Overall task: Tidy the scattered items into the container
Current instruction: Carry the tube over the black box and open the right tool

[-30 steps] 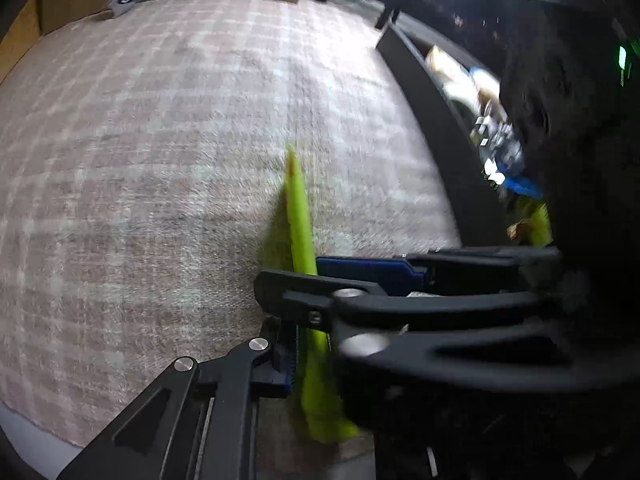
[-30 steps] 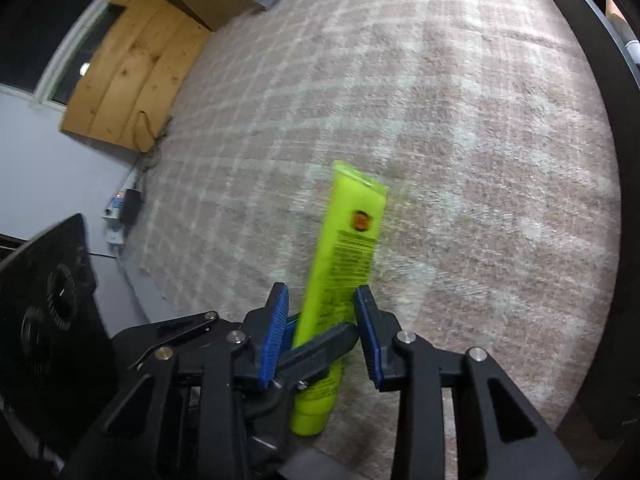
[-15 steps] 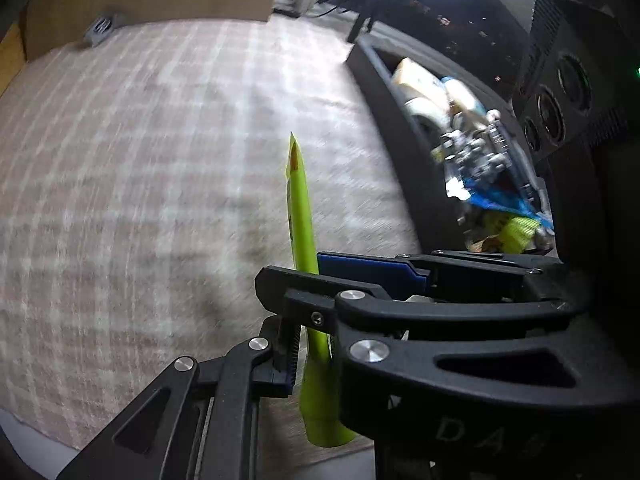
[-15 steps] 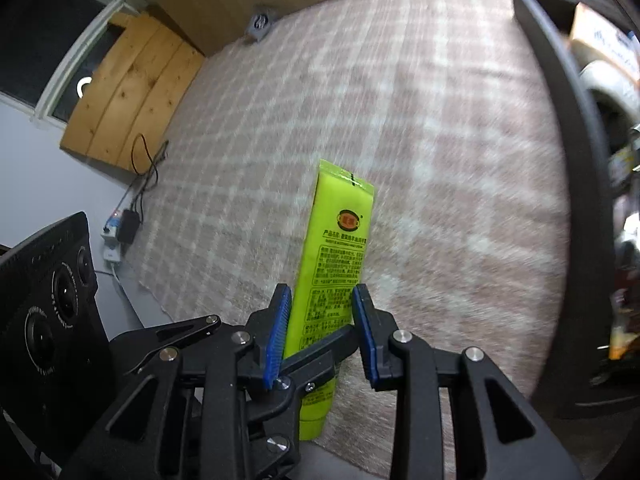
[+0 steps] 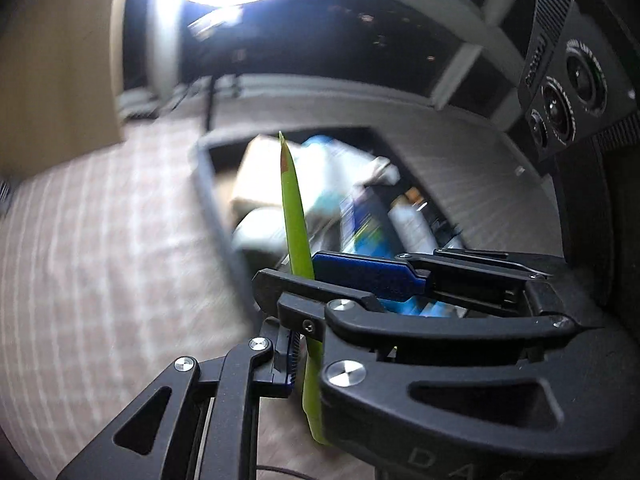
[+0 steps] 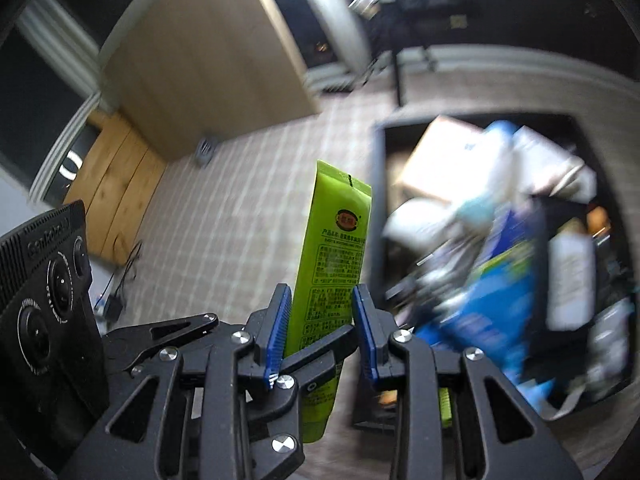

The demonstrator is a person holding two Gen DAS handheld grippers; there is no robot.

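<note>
Both my grippers tilt steeply downward, gripping one lime-green tube [image 6: 335, 264]: my right gripper [image 6: 322, 330] clamps its flat faces' edges, my left gripper [image 5: 305, 322] pinches it edge-on, jaws nearly together. Beyond the tube's crimped tip lies the dark container [image 5: 208, 184], crowded with blurred packages, on checked carpet [image 5: 100, 248].

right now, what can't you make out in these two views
- green tube: the print is too small to read in the right wrist view. The left wrist view shows it edge-on, so its face is unseen.
- container: the items inside are smeared by motion blur in both views.
- container's near end: in the left wrist view it is hidden behind the fingers.
</note>
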